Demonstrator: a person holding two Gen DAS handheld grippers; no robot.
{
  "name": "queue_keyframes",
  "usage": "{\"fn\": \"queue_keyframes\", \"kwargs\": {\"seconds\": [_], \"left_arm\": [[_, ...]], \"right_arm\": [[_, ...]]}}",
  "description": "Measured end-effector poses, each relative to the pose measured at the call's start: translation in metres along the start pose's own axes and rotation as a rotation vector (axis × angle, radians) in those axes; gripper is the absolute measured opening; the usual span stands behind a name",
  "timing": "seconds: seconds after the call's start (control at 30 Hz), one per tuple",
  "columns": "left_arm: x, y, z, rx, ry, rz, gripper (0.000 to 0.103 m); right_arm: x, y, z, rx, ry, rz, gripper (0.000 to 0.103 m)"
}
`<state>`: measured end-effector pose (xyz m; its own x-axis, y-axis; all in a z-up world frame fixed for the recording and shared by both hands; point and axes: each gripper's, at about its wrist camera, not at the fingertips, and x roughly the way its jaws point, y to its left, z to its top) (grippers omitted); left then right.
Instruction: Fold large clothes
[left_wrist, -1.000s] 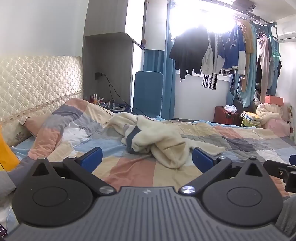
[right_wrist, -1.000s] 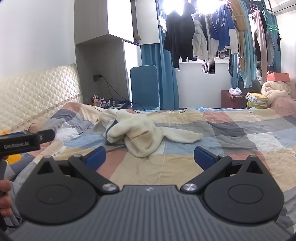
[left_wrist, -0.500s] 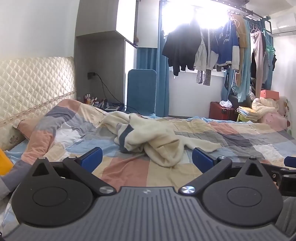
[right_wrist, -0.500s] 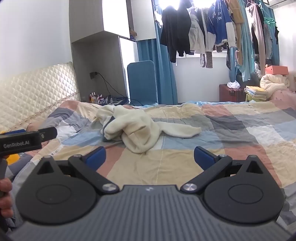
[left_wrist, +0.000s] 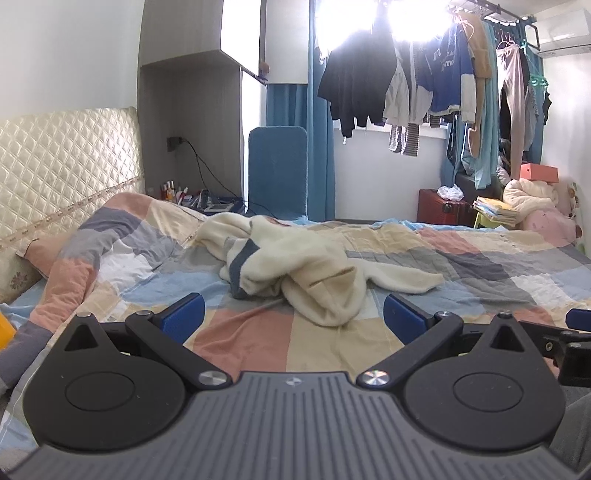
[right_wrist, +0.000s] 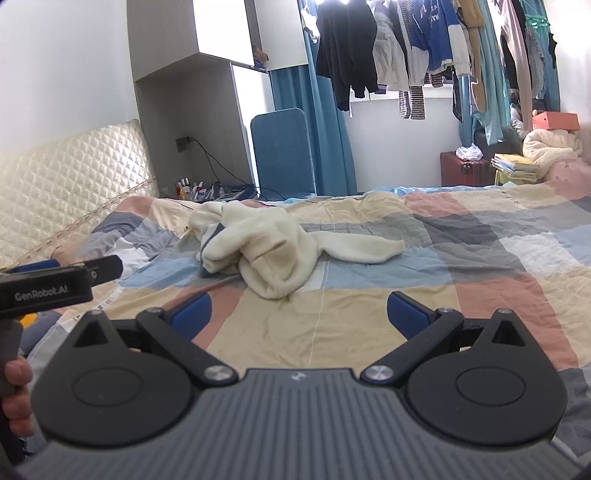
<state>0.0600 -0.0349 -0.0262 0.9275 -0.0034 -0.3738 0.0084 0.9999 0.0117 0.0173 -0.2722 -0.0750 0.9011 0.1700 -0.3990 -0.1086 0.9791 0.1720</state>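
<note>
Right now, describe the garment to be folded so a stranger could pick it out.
Start at the bed's patchwork quilt. Near its middle lies a crumpled cream fleece garment, one sleeve stretched right. It alone lies on the quilt; other clothes hang at the window.

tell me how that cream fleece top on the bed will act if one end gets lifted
The cream fleece top lies crumpled, so it is probably floppy and will drape and trail. Its fluffy pile suggests easy grip, not slippery. One sleeve sprawls sideways and would likely drag across the quilt.
</note>
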Motion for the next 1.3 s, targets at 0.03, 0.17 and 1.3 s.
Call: {"fn": "queue_keyframes", "kwargs": {"seconds": [0.03,0.17,1.3], "left_arm": [[0.002,0.000,-0.001,0.001,0.001,0.002,0.103],[0.010,0.000,-0.002,-0.003,0.008,-0.002,0.103],[0.006,0.030,-0.011,-0.056,0.013,-0.012,0.103]], "right_arm": [[0.002,-0.001,0.000,0.001,0.004,-0.001,0.103],[0.011,-0.002,0.000,-0.003,0.016,-0.004,0.103],[0.020,0.032,-0.009,-0.059,0.081,0.003,0.103]]}}
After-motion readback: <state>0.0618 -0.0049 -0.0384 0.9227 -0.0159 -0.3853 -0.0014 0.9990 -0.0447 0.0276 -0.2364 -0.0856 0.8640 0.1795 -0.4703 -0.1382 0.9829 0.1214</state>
